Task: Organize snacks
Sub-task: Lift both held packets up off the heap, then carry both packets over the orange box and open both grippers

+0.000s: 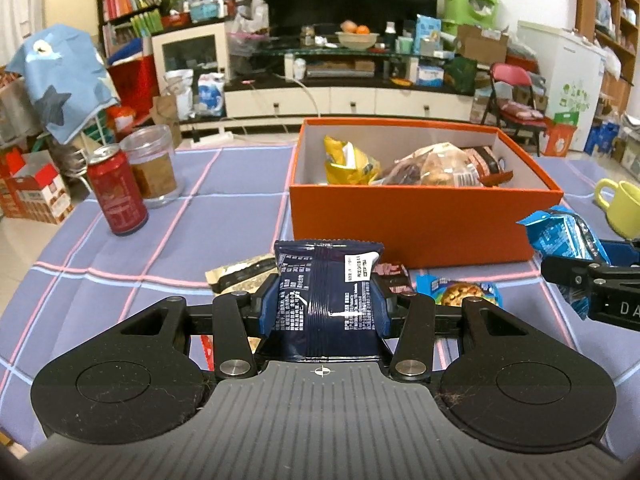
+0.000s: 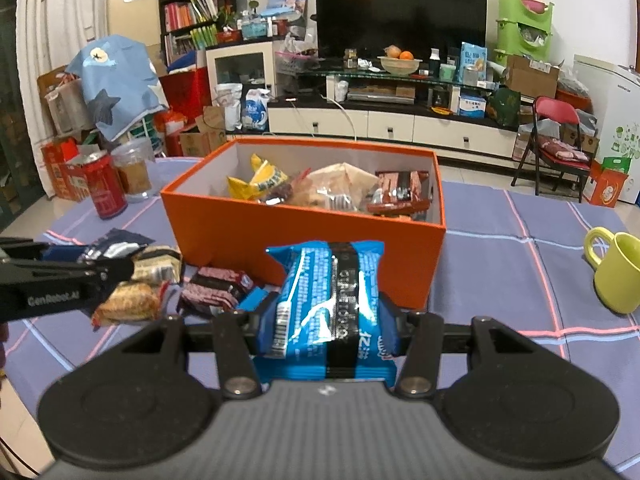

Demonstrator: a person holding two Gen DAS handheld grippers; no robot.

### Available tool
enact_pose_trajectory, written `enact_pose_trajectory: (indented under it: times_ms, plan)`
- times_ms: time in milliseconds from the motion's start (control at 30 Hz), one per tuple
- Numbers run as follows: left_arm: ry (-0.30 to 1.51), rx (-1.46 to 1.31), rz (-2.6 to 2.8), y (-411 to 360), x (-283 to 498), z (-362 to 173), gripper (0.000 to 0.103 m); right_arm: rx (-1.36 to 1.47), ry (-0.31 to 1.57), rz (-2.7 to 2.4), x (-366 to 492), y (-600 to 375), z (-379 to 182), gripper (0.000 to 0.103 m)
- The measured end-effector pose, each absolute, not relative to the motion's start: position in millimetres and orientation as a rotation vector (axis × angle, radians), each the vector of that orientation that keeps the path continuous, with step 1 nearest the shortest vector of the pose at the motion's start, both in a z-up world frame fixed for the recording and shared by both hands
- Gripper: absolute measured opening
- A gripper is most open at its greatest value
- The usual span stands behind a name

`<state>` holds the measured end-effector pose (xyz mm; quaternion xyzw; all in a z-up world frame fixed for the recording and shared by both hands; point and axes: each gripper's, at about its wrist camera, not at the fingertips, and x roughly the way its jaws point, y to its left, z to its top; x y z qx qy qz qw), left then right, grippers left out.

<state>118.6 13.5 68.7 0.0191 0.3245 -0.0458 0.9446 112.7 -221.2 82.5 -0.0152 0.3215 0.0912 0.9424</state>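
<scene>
- orange cardboard box [image 1: 416,220] stands open on the bench [image 1: 224,208], which wears a purple cloth crossed with pink and pale blue lines.
- inside the box lie a yellow snack bag [image 2: 256,186], a clear bag of baked pieces [image 2: 340,190] in the middle and a red-brown packet [image 2: 400,194] toward the right end.
- the left claw [image 1: 324,304] is clamped on a dark navy snack packet [image 1: 326,300], its blue pads [image 1: 267,308] pressing both sides; the packet stands upright with its printed back and a white sticker showing, held above the bench in front of the box.
- the right claw [image 2: 326,320] is clamped on a bright blue snack packet [image 2: 328,300] with a black band down its middle, also held upright just in front of the box's near wall.
- from the left wrist view the right claw shows at the far right with the blue packet sticking out of it.
- loose snacks on the cloth before the box: a dark red-brown wrapped bar [image 2: 216,290], a blue cookie pack [image 1: 458,292], a beige and black pouch [image 1: 236,274] and a tan crinkled packet [image 2: 128,304].
- a red drink can [image 1: 116,192] and a clear jar with brown contents [image 1: 154,166] stand close together left of the box.
- a yellow-green mug [image 2: 618,270] sits on the right of the bench, well apart from the box.
</scene>
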Motion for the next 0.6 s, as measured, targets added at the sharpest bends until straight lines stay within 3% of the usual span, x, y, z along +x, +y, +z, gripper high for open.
enact_pose_trajectory:
  times_ms: [300, 500, 600]
  plan:
    - [0.611, -0.018, -0.133, 11.4, 142.7, 98.8, 0.022, 0.006, 0.610, 0.188, 129.3, -222.1, 105.7, 0.052]
    - [0.558, -0.043, -0.136, -8.4, 218.7, 128.3, 0.022, 0.007, 0.554, 0.135, 188.9, -230.0, 133.1, 0.052]
    - [0.604, -0.010, -0.169, -21.1, 263.7, 125.9, 0.028, -0.022, 0.562, 0.111, 230.2, -228.0, 136.4, 0.056]
